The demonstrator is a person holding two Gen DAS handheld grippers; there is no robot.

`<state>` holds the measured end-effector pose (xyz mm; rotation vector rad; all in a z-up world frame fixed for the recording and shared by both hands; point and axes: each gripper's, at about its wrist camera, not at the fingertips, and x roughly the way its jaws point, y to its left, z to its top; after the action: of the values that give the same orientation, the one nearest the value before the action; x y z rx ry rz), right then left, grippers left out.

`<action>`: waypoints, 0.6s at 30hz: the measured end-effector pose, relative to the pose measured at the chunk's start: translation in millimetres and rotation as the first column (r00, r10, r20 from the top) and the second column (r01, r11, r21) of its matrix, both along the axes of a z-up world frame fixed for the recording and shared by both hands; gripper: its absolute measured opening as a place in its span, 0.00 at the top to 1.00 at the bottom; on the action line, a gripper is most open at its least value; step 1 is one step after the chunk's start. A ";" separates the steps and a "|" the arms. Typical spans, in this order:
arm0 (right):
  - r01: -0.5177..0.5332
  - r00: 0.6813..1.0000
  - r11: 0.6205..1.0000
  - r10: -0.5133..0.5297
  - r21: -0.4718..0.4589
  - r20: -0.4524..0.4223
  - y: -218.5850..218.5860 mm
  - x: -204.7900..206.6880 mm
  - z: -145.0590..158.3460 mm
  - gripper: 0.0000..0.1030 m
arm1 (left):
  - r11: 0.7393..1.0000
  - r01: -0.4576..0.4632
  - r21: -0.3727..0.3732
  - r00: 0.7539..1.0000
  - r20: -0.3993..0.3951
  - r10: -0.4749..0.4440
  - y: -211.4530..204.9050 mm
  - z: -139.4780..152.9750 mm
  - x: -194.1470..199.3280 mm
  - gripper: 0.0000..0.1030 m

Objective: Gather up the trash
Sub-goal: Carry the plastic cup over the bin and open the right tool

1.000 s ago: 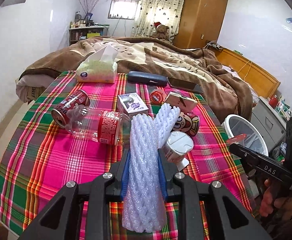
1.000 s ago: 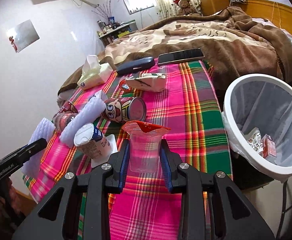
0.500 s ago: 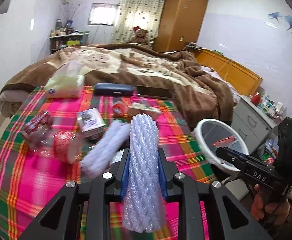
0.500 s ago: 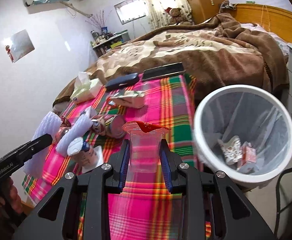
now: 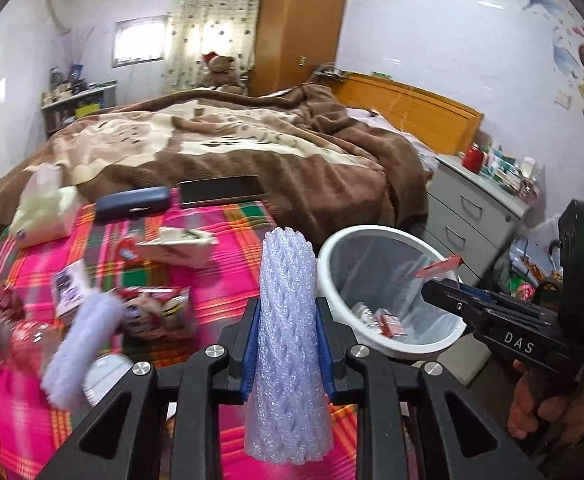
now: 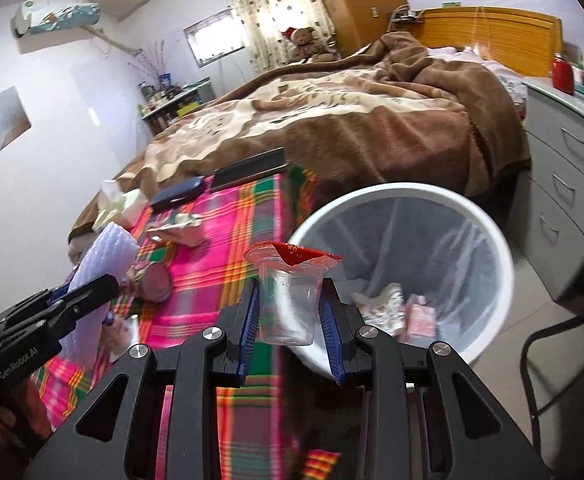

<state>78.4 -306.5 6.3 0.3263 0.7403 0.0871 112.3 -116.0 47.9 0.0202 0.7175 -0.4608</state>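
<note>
The left tool (image 5: 287,344) is clamped on a white foam net sleeve (image 5: 287,340), which stands upright between its blue pads and rises well above them, its lower end flaring out toward the camera. The right tool (image 6: 289,320) is clamped on a clear plastic cup (image 6: 289,304) with a red peeled lid (image 6: 296,252) curling off its rim; the cup sits upright between the pads, at the near left rim of the bin. In the left view the right tool (image 5: 432,290) shows at the right, a hand (image 5: 548,408) on its grip, its tip over the bin's rim. The white bin (image 6: 488,248), lined with a thin bag, stands on the floor just beside the table (image 5: 227,268) and holds a few small wrappers at the bottom. On the plaid cloth lie a second foam sleeve (image 5: 79,348), blurred, a printed can (image 6: 151,280) on its side, a small box (image 5: 67,288), a crumpled carton (image 5: 183,242), a tissue pack (image 5: 39,216), a dark case (image 5: 131,204) and a phone (image 5: 219,190) at the far edge. Beyond is a bed (image 5: 231,140) with a brown blanket, grey drawers (image 5: 476,208) to the right and a wardrobe (image 5: 300,24) at the back.
</note>
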 end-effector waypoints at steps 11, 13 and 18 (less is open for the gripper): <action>0.071 0.995 0.997 -0.073 -0.026 -0.068 -36.0 15.7 -18.0 0.70 | 0.995 0.092 0.045 0.996 -0.020 -0.091 -68.2 -17.3 21.9 0.75; 0.077 0.993 0.997 -0.079 -0.028 -0.083 -39.9 16.5 -22.4 0.70 | 0.993 0.118 0.028 0.992 -0.044 -0.116 -77.5 -22.9 27.1 0.75; 0.086 0.988 0.996 -0.090 -0.039 -0.128 -48.6 22.2 -33.4 0.70 | 0.989 0.142 0.030 0.987 -0.080 -0.140 -96.9 -36.1 37.8 0.75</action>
<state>100.6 -355.1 -27.1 0.3346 0.8541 -0.0305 150.1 -213.0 11.8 0.0878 0.8042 -0.5865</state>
